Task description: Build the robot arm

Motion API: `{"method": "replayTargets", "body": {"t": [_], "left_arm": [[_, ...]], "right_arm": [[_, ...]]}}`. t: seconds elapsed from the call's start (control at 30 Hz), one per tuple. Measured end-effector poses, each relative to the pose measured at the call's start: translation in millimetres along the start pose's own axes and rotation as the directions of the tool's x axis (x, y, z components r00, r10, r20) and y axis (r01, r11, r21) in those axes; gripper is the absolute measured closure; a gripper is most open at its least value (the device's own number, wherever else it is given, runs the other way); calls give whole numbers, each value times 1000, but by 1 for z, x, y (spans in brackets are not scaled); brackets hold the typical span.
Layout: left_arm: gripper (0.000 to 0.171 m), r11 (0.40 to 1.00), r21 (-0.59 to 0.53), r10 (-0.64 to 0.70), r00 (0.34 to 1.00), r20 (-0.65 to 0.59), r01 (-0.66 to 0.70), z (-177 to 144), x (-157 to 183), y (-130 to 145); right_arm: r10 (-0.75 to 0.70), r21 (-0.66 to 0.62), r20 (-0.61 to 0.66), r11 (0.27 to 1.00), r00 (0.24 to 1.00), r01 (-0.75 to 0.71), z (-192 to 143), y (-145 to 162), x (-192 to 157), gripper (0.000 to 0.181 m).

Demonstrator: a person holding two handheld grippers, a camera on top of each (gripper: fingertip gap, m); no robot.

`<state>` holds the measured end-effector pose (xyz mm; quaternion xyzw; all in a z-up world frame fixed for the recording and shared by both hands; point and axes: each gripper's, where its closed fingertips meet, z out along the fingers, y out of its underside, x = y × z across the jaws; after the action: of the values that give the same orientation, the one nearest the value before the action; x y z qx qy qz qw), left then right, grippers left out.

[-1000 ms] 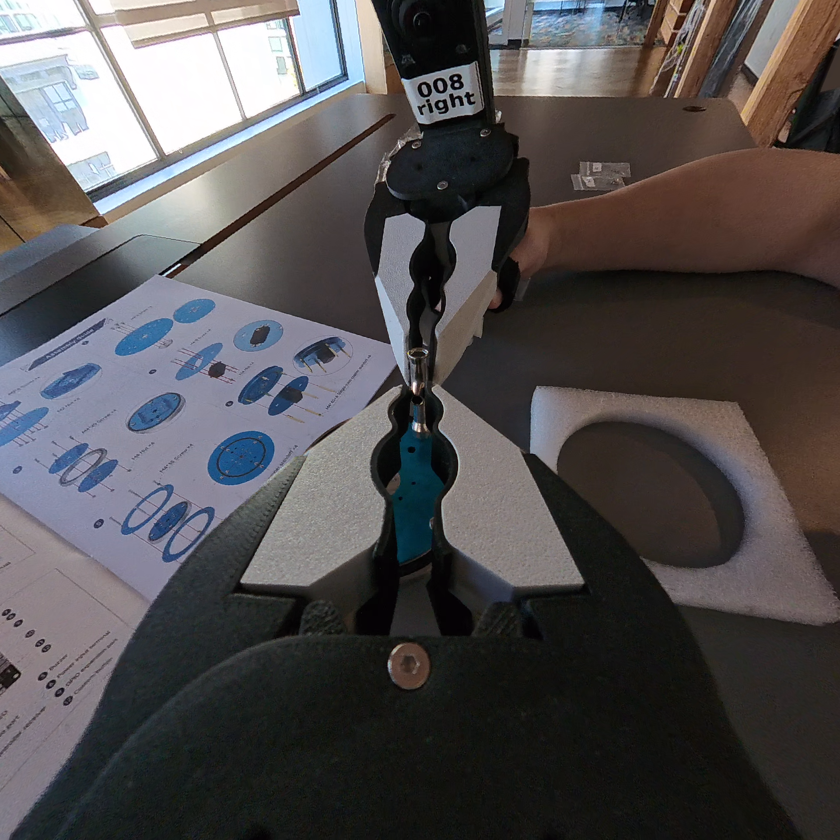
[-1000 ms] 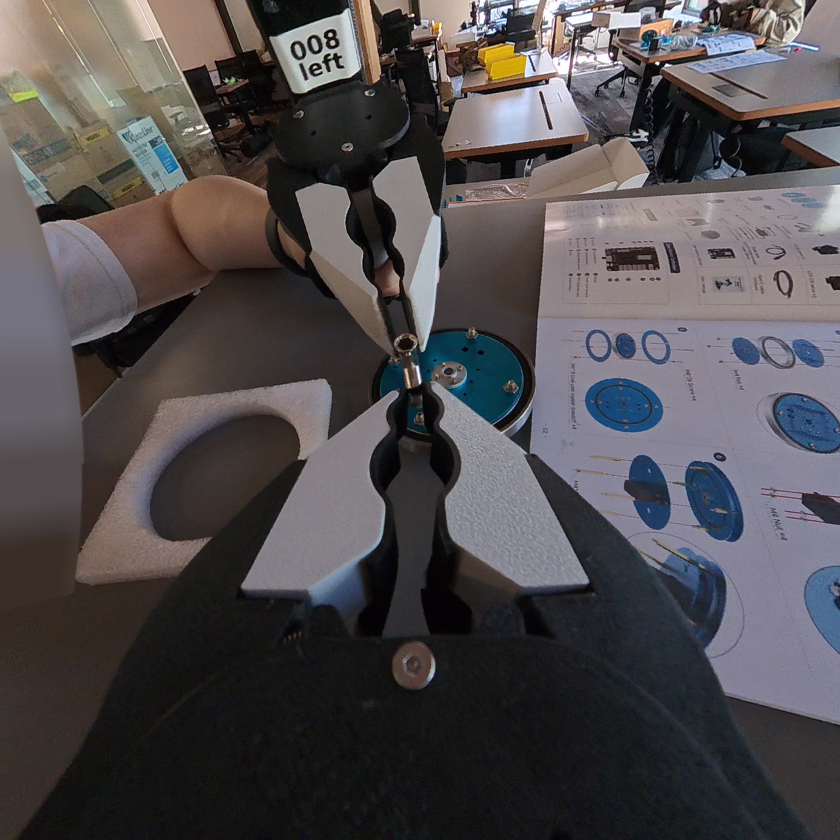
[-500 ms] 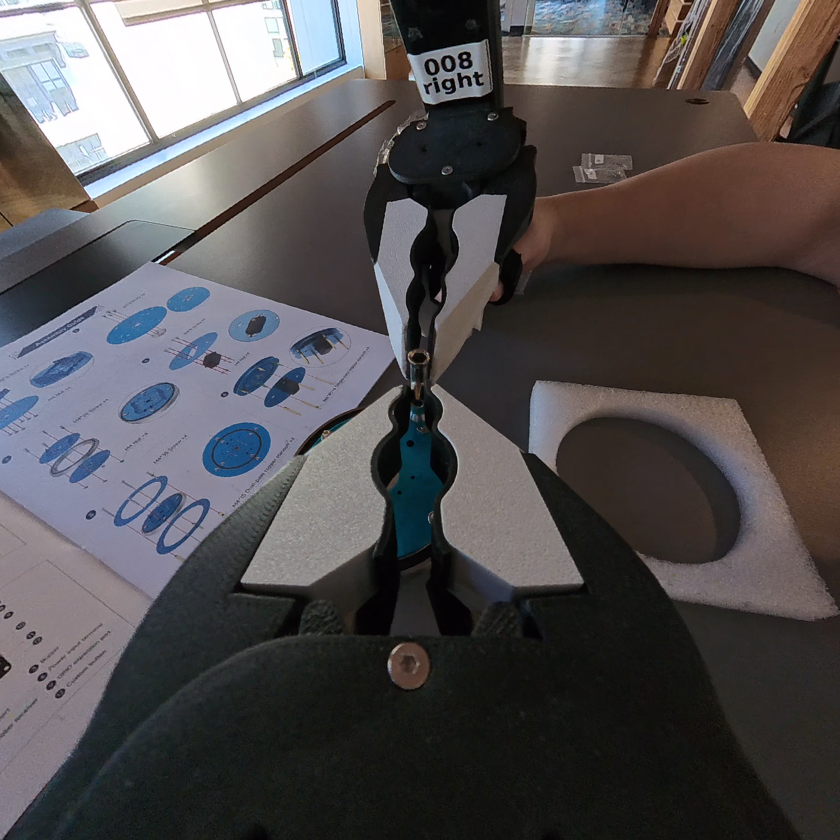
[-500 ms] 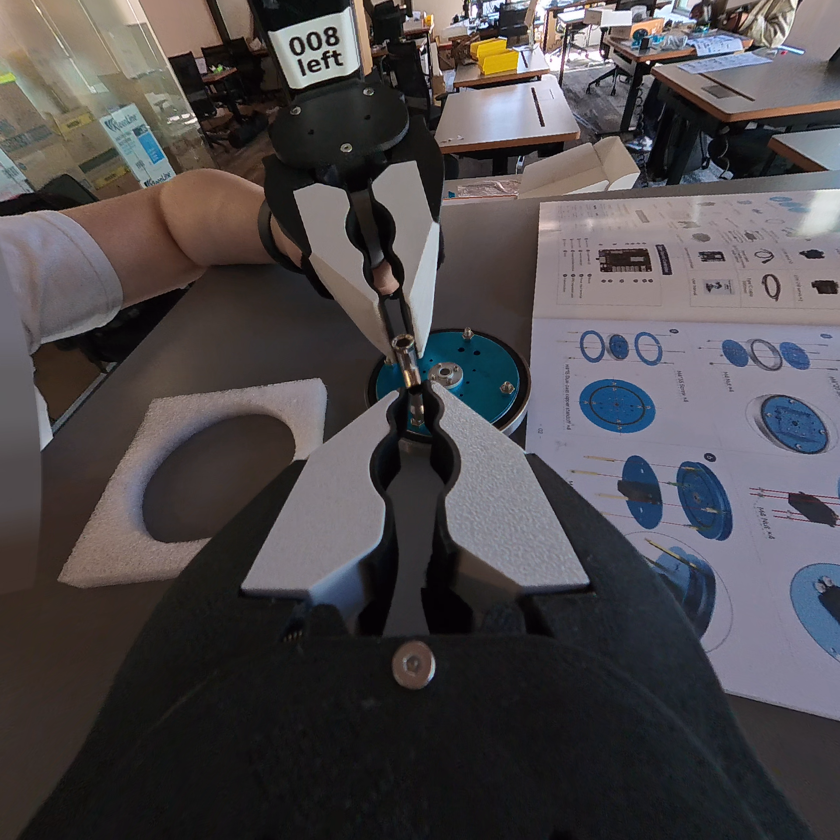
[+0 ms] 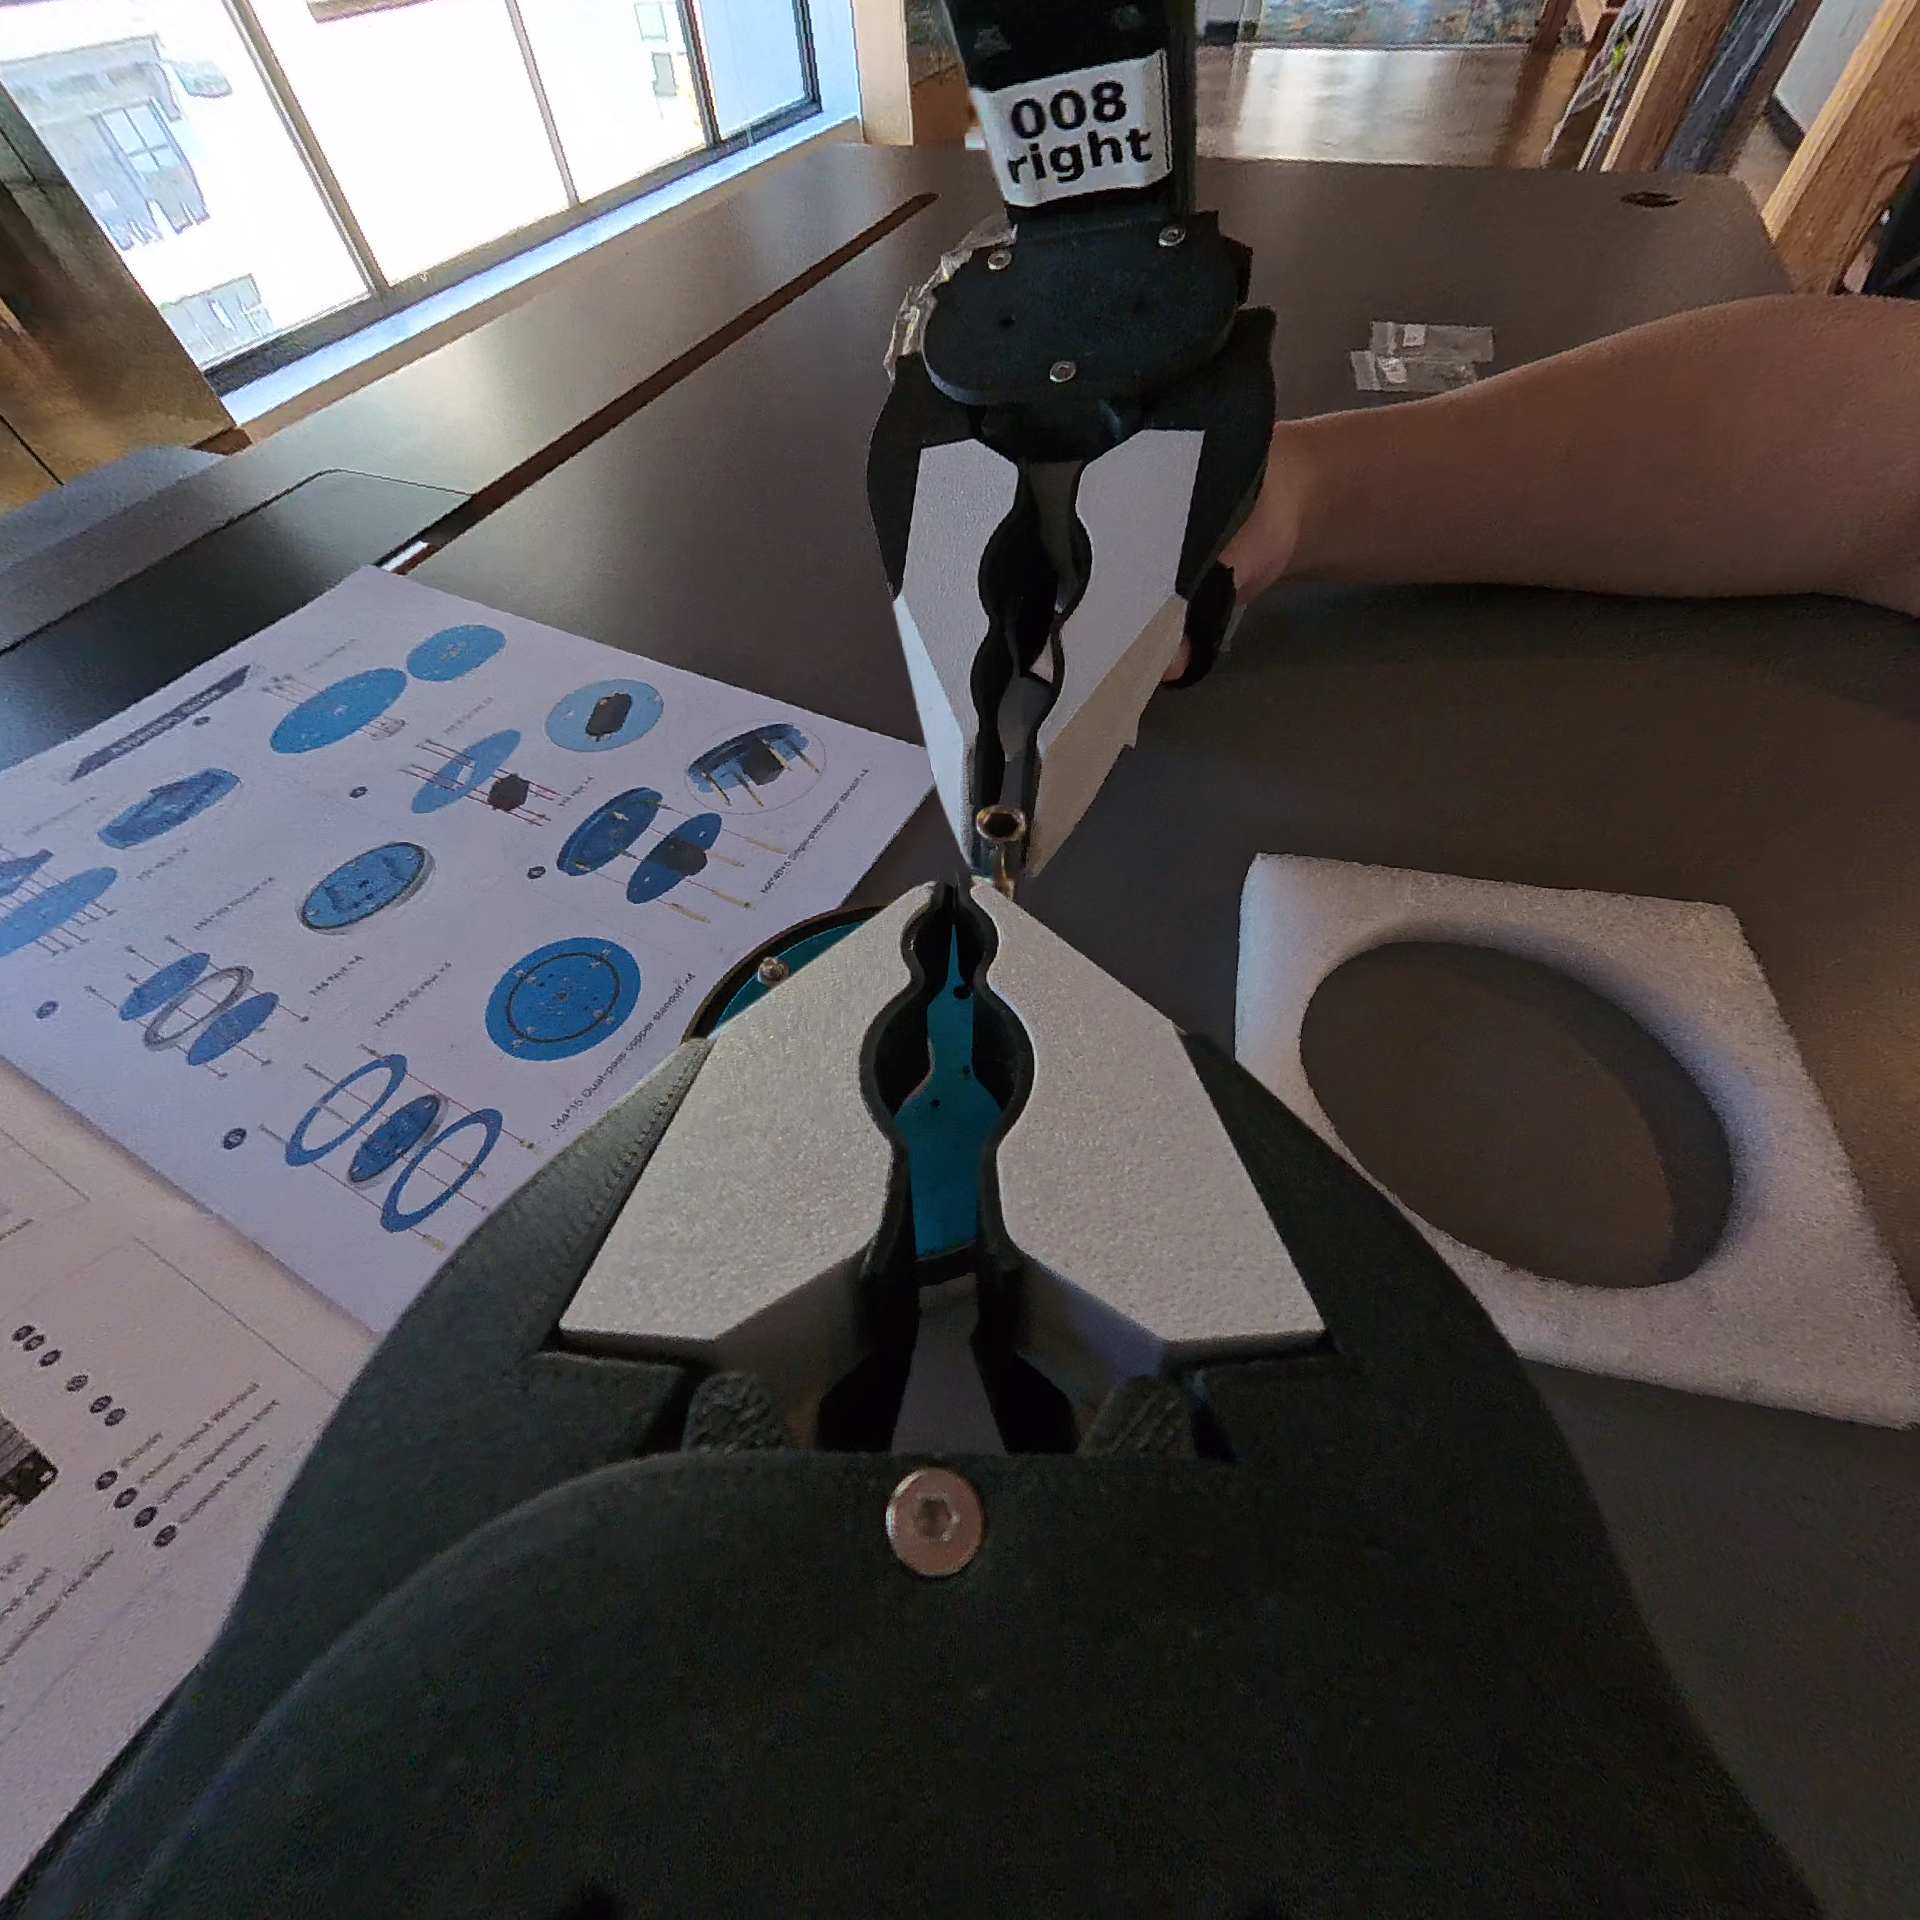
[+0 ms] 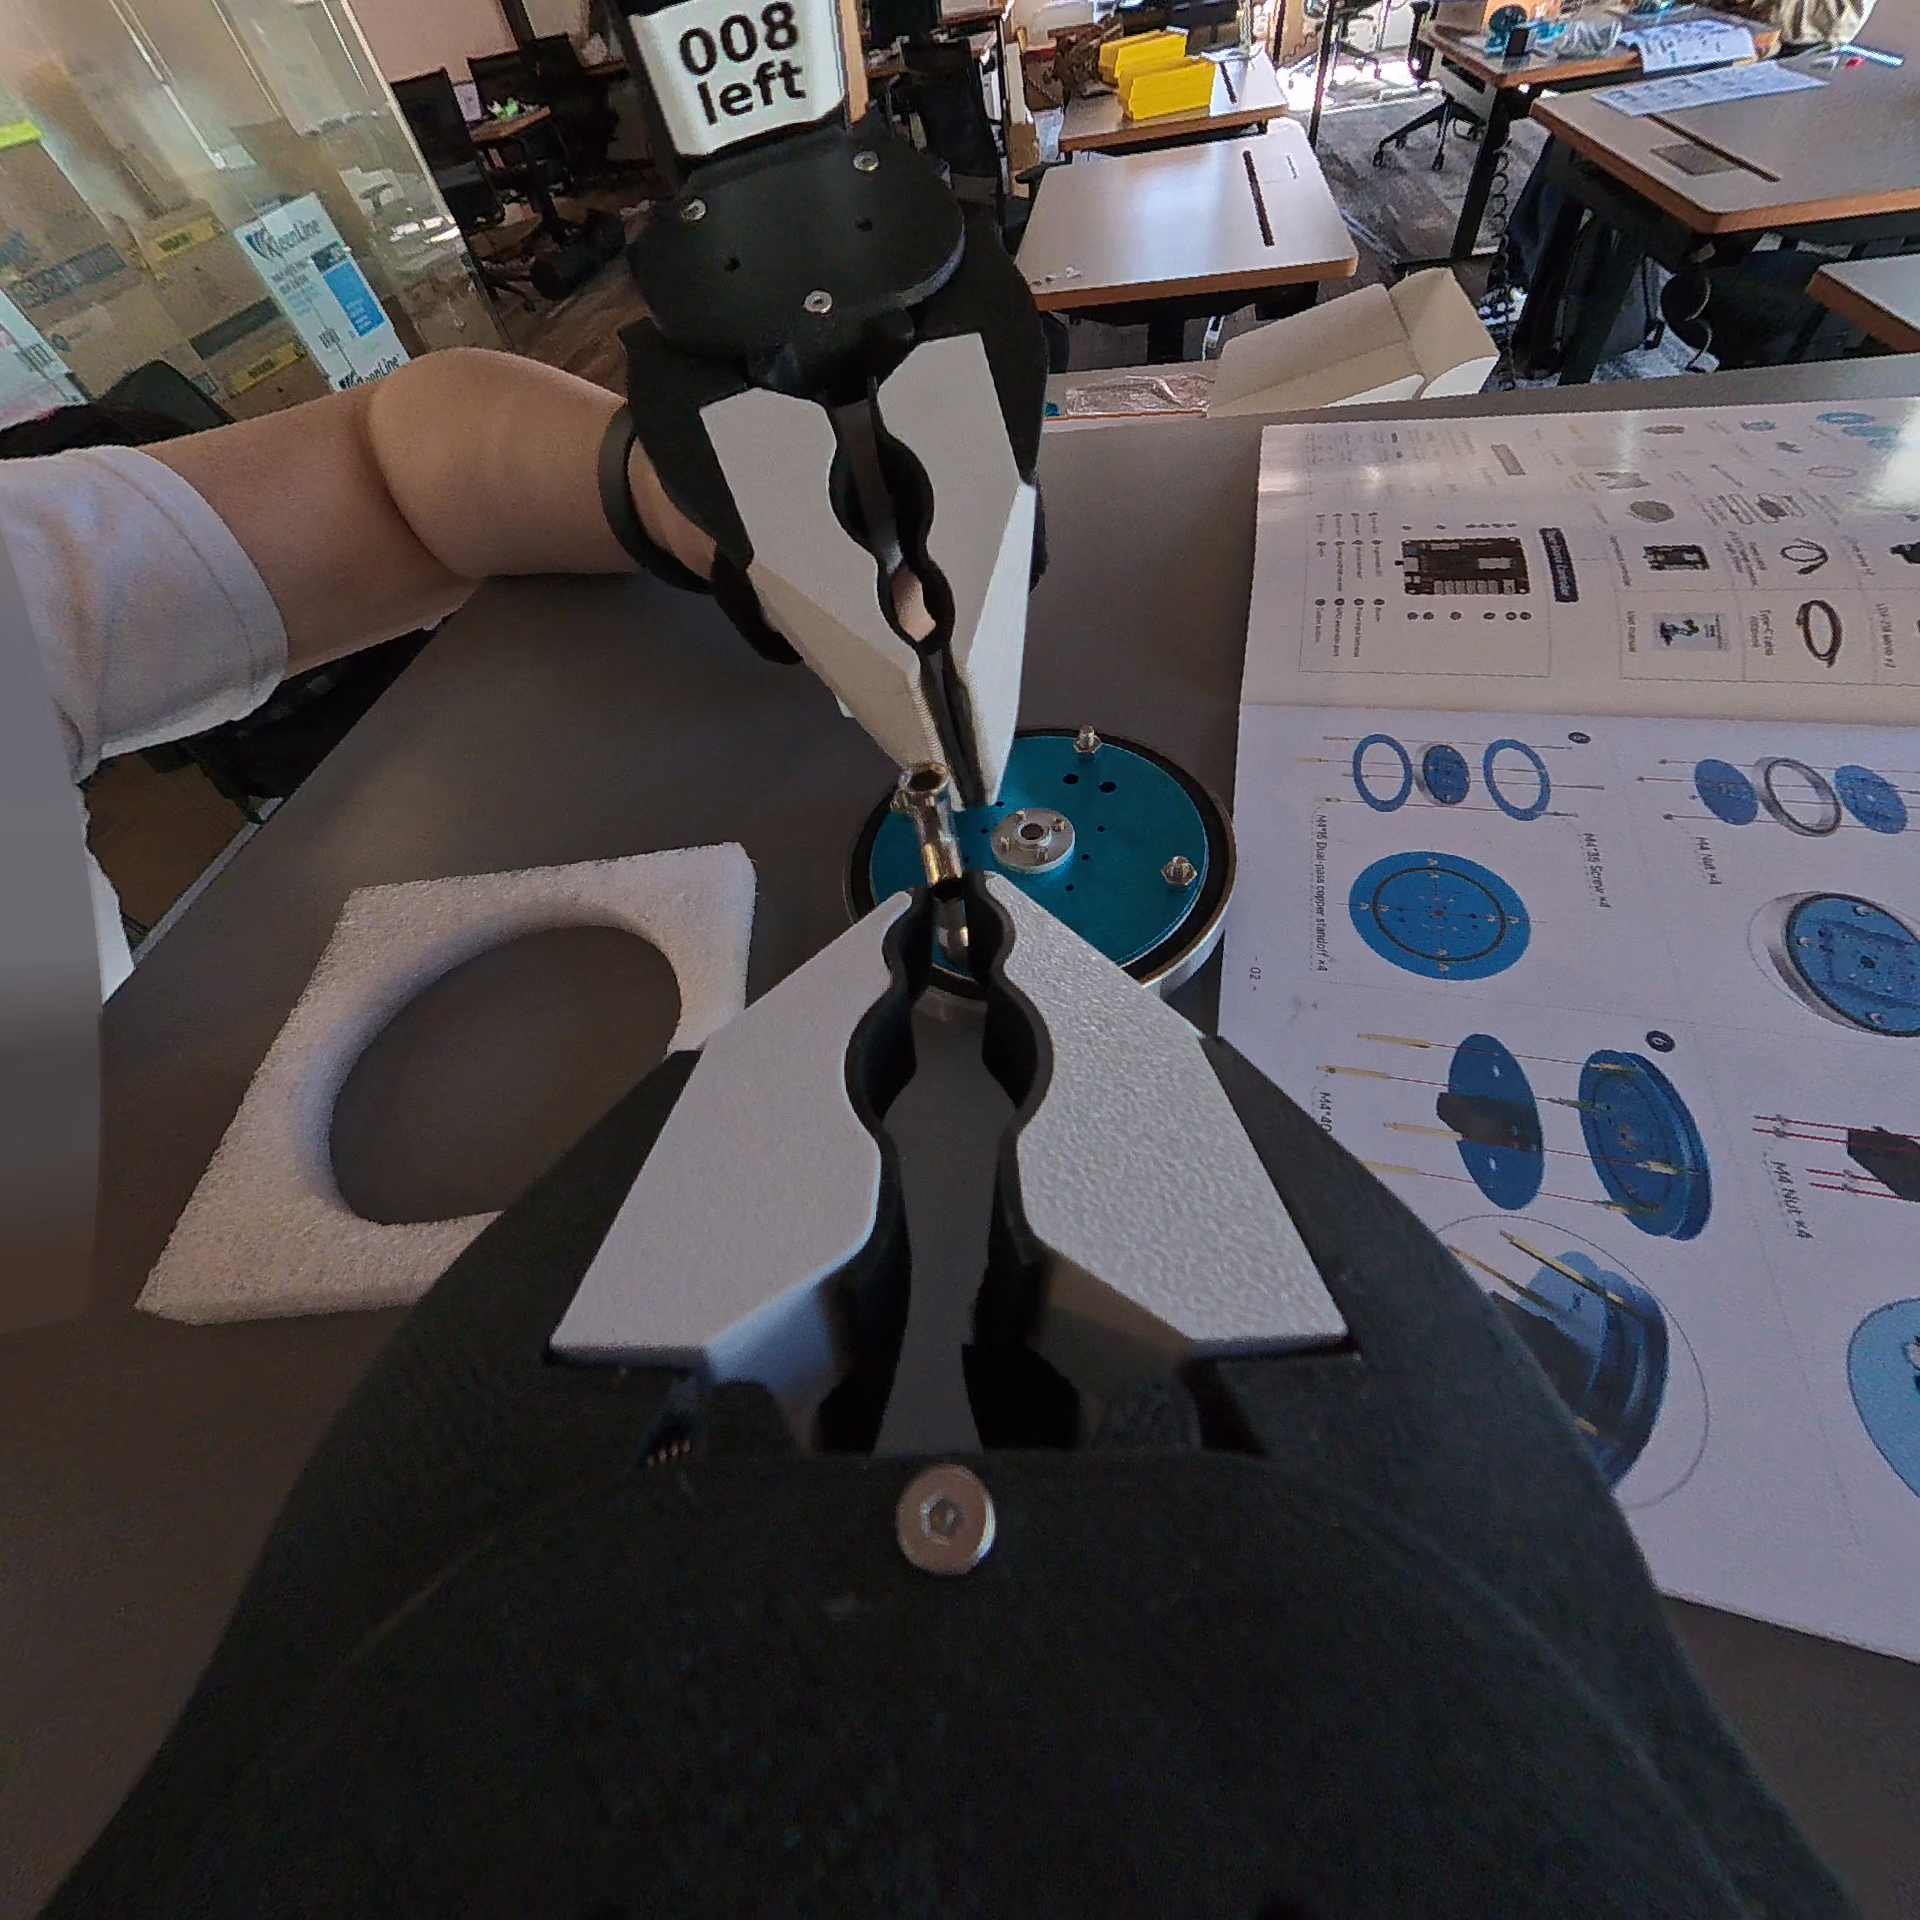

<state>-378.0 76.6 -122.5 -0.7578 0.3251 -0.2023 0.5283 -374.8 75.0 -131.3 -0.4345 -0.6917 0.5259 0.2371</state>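
My right gripper is shut on the lower end of a small silver metal standoff, which leans left above a blue round plate in a silver rim. The plate has a silver centre hub and small nuts on its face. My left gripper is shut and holds nothing. Its tips sit just left of the standoff, close beside it. In the left wrist view the right gripper points down from the far side. In the right wrist view the left gripper does the same.
A white foam square with a round hole lies on the dark table, seen also in the right wrist view. A printed instruction sheet lies on the plate's other side. Small clear bags and a person's forearms are farther back. My left and right fingertips are right by each other. The silver centre hub is about 4 centimeters from my left fingertips.
The standoff was between both grippers' tips. Now only the right gripper has it, tilted, and the left gripper's tips have slipped to one side of it.
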Motion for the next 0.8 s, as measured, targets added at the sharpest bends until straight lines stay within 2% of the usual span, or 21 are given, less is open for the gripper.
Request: {"method": "replayTargets", "body": {"t": [0.3,0.43,0.8], "left_arm": [[155,997,23,-66,995,-72,68,0,6,-2],[163,1000,-8,-27,999,-47,26,3,6,3],[163,1000,-30,-2,999,-33,1,2,2,6]], "right_arm": [[15,-16,5,1000,1000,-15,0,3,1,177],[32,-22,18,999,999,-32,-2,5,1,176],[-26,-13,16,1000,1000,26,-1,1,-3,171]]}}
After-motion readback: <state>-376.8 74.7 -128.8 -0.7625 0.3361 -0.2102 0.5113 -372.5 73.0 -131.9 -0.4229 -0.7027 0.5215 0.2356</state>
